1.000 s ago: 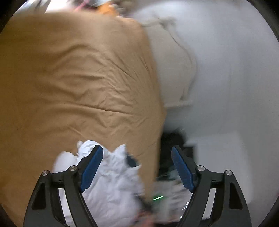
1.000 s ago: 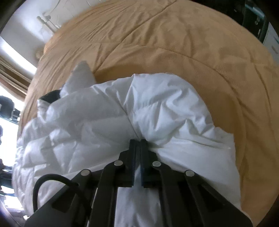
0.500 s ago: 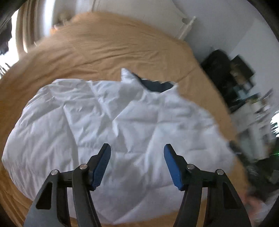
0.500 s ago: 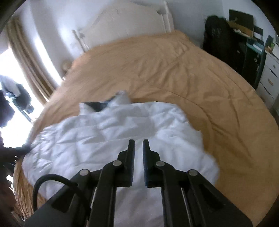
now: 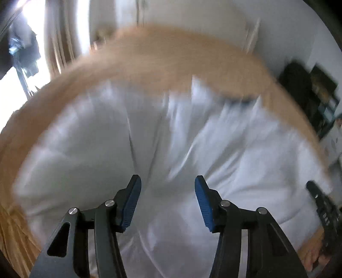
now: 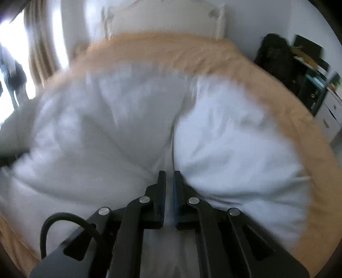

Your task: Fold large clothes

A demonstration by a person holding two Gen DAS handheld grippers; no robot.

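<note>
a white puffer jacket [image 6: 119, 132] lies spread over the tan bedspread [image 6: 284, 111] of a bed with a white headboard [image 6: 162, 19], and both views are smeared by motion blur. the right gripper [image 6: 169, 177] is clenched on a fold of the jacket, white fabric pinched between its nearly closed blue-padded fingers and bulging to either side. the left gripper [image 5: 167, 188] hangs released above the jacket's middle, its blue pads [image 5: 132, 201] wide apart with nothing between them.
</note>
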